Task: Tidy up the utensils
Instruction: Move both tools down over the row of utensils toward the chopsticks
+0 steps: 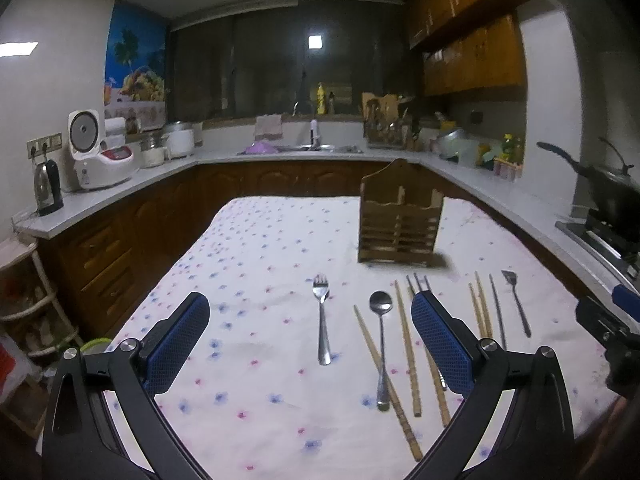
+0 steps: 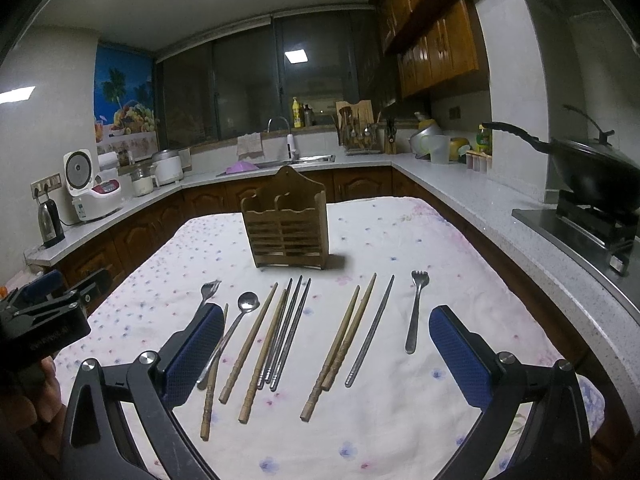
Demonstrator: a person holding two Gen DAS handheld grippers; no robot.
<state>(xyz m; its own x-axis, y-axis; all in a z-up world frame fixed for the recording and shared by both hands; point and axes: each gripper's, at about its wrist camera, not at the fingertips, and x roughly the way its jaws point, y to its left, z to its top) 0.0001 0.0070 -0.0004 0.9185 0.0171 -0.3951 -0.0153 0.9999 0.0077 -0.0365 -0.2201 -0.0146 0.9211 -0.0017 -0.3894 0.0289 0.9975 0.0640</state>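
Both grippers hover over the near table edge, jaws spread wide and holding nothing: left gripper (image 1: 308, 344), right gripper (image 2: 326, 354). On the floral tablecloth (image 2: 400, 432) between them and the holder lies one row of utensils: two forks, a large one (image 1: 322, 316) far left and a small one (image 2: 416, 308) far right; one spoon (image 2: 236, 326); five wooden chopsticks (image 2: 338, 344); four metal chopsticks (image 2: 370, 330). One wooden utensil holder (image 2: 286, 226) stands upright just beyond the row, apart from it.
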